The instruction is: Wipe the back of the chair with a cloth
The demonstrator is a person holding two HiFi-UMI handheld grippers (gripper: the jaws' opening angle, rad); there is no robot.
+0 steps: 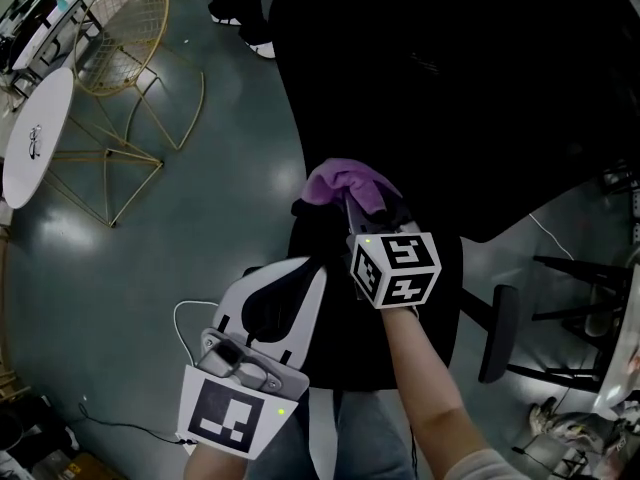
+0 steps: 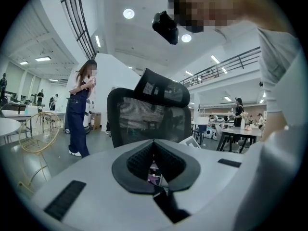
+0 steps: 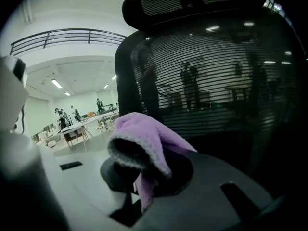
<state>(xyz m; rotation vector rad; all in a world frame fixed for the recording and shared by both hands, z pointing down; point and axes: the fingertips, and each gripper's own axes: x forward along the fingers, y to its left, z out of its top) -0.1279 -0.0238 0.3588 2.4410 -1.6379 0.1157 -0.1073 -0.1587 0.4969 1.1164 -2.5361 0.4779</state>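
The black mesh chair back (image 1: pixel 450 88) fills the upper right of the head view. It rises close ahead in the right gripper view (image 3: pixel 216 81), with its headrest (image 3: pixel 192 1) on top. My right gripper (image 1: pixel 352 206) is shut on a purple cloth (image 1: pixel 345 183), which bunches over its jaws (image 3: pixel 144 138) just short of the mesh. My left gripper (image 1: pixel 312 266) sits lower and to the left, shut with nothing in it. It points at the chair (image 2: pixel 144 121) from farther back.
A gold wire chair (image 1: pixel 125 28) and a round white table (image 1: pixel 35 133) stand at the far left on the grey floor. A person in blue overalls (image 2: pixel 79 109) stands left of the chair. A black armrest (image 1: pixel 497 333) and chair legs lie at the right.
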